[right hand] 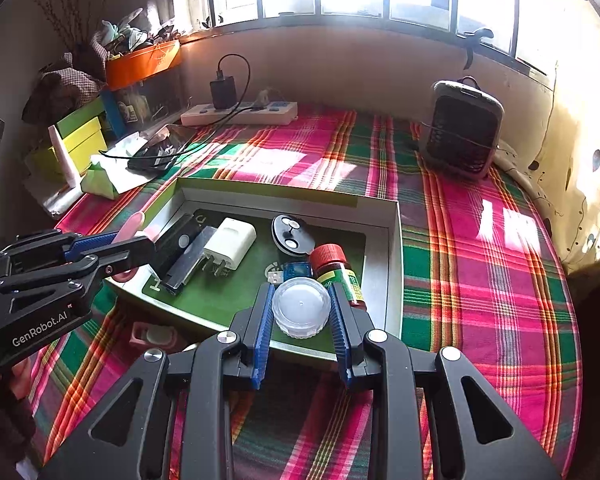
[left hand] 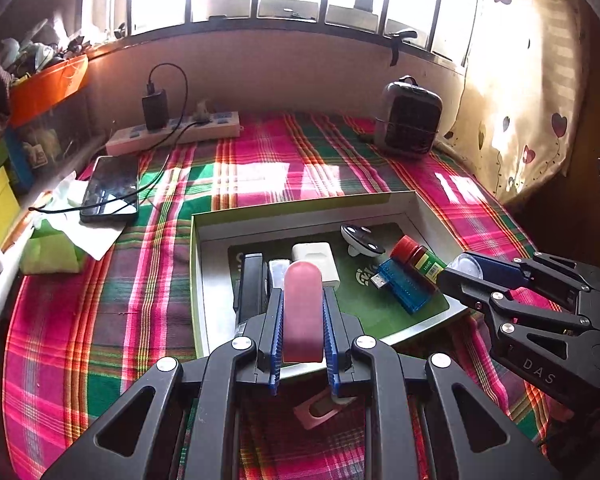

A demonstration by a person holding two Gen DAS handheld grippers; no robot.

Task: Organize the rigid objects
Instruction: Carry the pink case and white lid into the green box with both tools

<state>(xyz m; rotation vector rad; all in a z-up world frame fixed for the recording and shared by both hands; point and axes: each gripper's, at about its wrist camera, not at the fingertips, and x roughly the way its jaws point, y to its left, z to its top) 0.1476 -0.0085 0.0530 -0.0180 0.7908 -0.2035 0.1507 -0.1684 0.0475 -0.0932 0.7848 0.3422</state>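
My left gripper (left hand: pixel 302 312) is shut on a flat pink oblong piece (left hand: pixel 302 312), held over the near left edge of the shallow box (left hand: pixel 300 208). My right gripper (right hand: pixel 301 308) is shut on a small clear round jar (right hand: pixel 301 307), held over the box's near right part. Both grippers show in each other's view: left gripper (right hand: pixel 140 240), right gripper (left hand: pixel 460 270). Inside the box lie a black case (right hand: pixel 180 244), a white charger (right hand: pixel 230 244), a round black-and-white piece (right hand: pixel 292 236), a blue USB stick (left hand: pixel 402 288) and a red-capped bottle (right hand: pixel 336 268).
A small pink item (left hand: pixel 320 410) lies on the plaid cloth (right hand: pixel 480 280) just in front of the box. A phone (left hand: pixel 110 190), power strip (left hand: pixel 172 132), tissue pack (left hand: pixel 52 248) and stacked boxes sit at the left. A heater (right hand: pixel 460 128) stands at the back right.
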